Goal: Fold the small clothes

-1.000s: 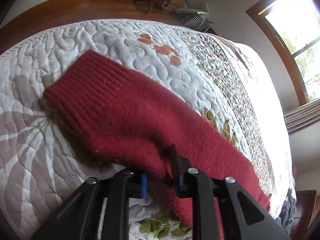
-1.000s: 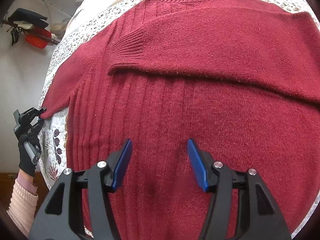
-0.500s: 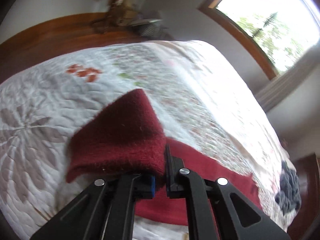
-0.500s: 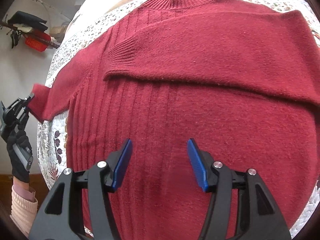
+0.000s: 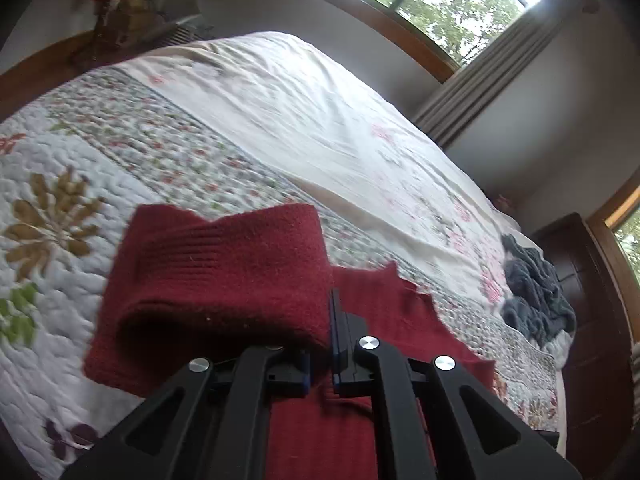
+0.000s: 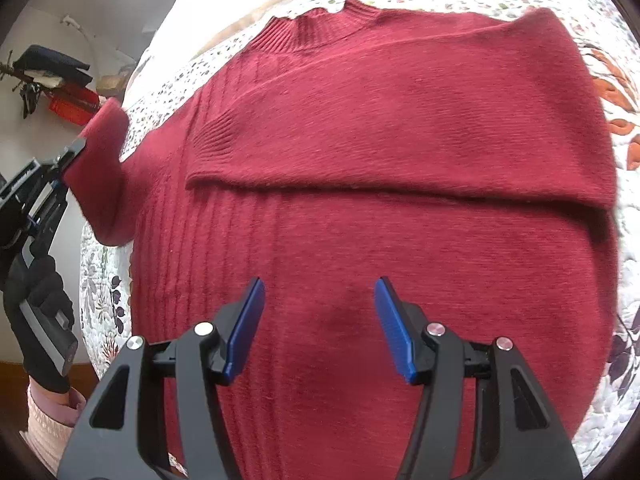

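Red sweater is spread flat on the quilted bedspread, one sleeve already folded across the chest. Left gripper is clamped on the other sleeve's cuff, lifted off the bed; right gripper hovers wide open over the lower body.

Count, both views: one red sweater lay on the bed; two sleeves were visible on it, one folded across the chest, one lifted at the edge; one grey garment lay crumpled near the far side; two claws were seen, left claw and right claw, each with two blue-padded fingers; one gloved hand showed; two windows were in view.
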Tool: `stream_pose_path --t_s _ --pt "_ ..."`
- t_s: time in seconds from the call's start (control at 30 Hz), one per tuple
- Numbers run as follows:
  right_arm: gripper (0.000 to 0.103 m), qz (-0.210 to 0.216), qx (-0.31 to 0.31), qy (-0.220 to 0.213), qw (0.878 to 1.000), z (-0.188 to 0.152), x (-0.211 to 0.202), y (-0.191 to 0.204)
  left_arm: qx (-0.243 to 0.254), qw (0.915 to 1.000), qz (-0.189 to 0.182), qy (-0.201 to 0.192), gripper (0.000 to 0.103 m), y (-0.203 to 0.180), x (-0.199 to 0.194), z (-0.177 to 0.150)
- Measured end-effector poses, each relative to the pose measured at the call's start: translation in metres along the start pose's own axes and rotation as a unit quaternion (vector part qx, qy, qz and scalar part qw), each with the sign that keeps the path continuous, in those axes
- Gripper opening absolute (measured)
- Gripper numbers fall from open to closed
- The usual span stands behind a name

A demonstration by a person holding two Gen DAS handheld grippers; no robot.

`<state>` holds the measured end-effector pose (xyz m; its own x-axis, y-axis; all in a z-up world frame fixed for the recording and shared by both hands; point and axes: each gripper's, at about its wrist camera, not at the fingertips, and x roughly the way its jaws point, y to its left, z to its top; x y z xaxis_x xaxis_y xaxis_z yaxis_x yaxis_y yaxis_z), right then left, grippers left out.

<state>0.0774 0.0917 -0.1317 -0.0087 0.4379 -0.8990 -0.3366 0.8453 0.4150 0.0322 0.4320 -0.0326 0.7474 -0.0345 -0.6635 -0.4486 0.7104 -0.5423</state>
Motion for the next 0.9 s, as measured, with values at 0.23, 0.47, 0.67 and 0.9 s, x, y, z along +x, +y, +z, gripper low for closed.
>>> stream_pose_path --t_s 0.23,0.47,0.67,0.9 --pt "0.057 0.005 0.018 -0.010 1.000 0.000 -0.014 -0.026 0.016 0.9994 -0.018 0.025 0.006 -0.047 0.034 -0.029" --pt "0.057 0.007 0.032 -0.012 0.999 -0.001 -0.021 -0.051 0.019 0.9975 -0.004 0.067 0.007 -0.063 0.074 -0.056" --pt "0.057 0.005 0.038 -0.006 0.999 -0.004 -0.023 -0.065 0.019 0.9922 0.018 0.122 0.009 -0.055 0.112 -0.082" --pt "0.057 0.003 0.035 -0.005 0.999 0.002 -0.025 -0.066 0.025 0.9882 0.007 0.151 0.018 -0.044 0.109 -0.096"
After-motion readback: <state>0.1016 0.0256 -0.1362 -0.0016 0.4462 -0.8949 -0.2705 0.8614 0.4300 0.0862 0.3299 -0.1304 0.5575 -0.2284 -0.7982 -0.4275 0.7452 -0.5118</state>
